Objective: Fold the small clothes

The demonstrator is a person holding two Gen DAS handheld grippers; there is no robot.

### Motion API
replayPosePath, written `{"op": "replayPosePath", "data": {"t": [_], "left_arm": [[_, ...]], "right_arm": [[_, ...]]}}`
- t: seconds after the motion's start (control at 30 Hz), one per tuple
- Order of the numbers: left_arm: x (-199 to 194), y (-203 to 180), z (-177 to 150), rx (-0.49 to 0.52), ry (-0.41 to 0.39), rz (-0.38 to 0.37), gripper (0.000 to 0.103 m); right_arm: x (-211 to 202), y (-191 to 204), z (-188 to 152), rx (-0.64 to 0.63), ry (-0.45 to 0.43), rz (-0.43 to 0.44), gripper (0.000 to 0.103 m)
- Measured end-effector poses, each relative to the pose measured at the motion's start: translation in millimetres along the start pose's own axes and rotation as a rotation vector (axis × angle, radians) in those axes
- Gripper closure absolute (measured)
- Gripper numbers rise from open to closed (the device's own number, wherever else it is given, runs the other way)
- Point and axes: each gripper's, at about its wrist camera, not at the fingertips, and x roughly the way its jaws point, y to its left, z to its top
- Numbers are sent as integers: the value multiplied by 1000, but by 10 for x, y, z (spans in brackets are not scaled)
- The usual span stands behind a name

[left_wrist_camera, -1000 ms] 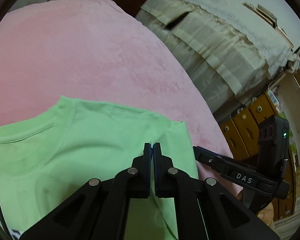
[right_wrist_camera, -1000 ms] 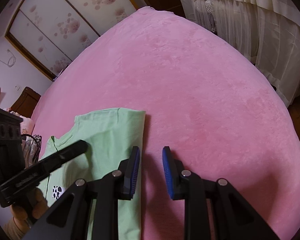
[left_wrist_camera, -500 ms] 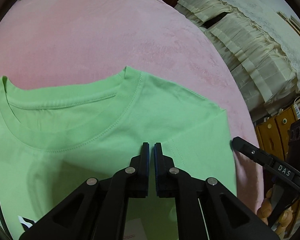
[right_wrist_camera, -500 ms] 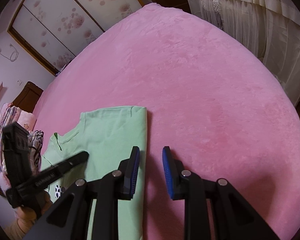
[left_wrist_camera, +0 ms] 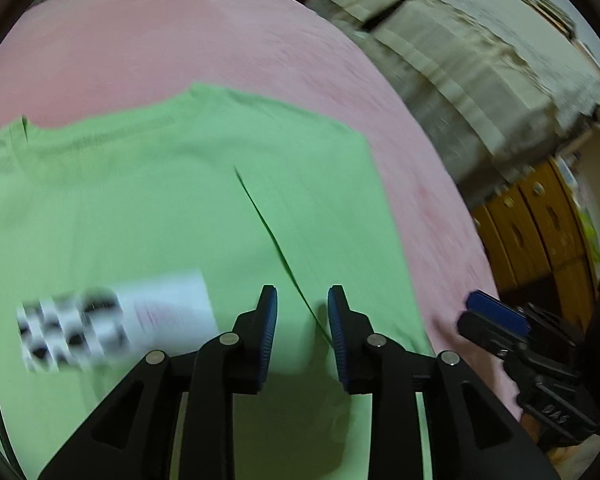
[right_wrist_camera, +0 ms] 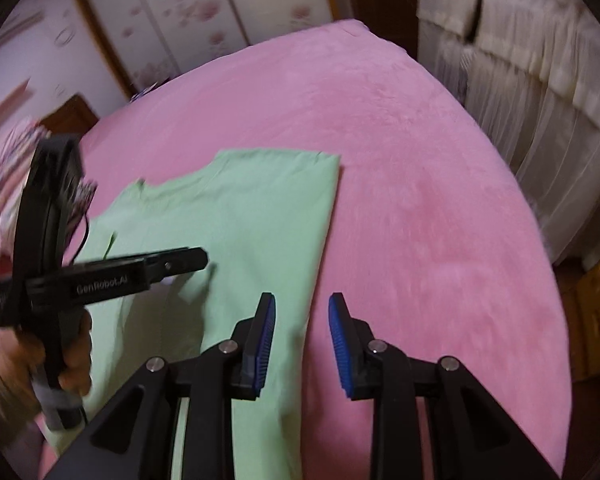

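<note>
a: nearest first. the left tongs [left_wrist_camera: 302,312] are parting right now, nothing pinched; the green t-shirt [left_wrist_camera: 180,200] lies flat on the bed beneath them, and a dark fold edge [left_wrist_camera: 276,240] of it runs up from between the tips.

b: and the right tongs [right_wrist_camera: 302,320]?

a: also easing apart, empty. they hang over the shirt's folded right edge, one tip above green cloth, the other above the pink blanket [right_wrist_camera: 420,220].

b: what's ahead of them?

a: the neckline, further along the shirt. left of the left tongs sits a blurred black-and-white print beside a pale label [left_wrist_camera: 168,304]. cream curtains [right_wrist_camera: 540,100] stand beyond the bed.

b: risks?

a: i'd guess the flap springs back once freed, since knit cloth relaxes. a tip could also snag the plush blanket with the edge and drag the shirt crooked.
</note>
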Motion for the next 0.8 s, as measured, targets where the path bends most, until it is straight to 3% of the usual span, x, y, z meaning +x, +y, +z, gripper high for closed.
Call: {"op": "replayPosePath", "data": {"t": [0.13,0.27,0.4,0.47,0.6,0.8], "left_arm": [[-14,-86,-297,-16,20,-35,77],[80,-77,-368,-66,24,-43,77],[186,-145,-329,-96,10,-47,77],[210,-164,-359,-92,12,-25,77],[268,-252,-363,-77,3,-9,77],[293,-249,-356,-80,10,-16,75]], "right_arm": [[-31,236,-300,-103,18,-46,75],[151,333,-382,-152,48,-97,75],[275,246,-368,-104,66,-109,76],[280,158,-368,-65,52,-134,88],[238,-54,-415,15,19,-170,89],[194,-195,-471,70,42,-108,89]]}}
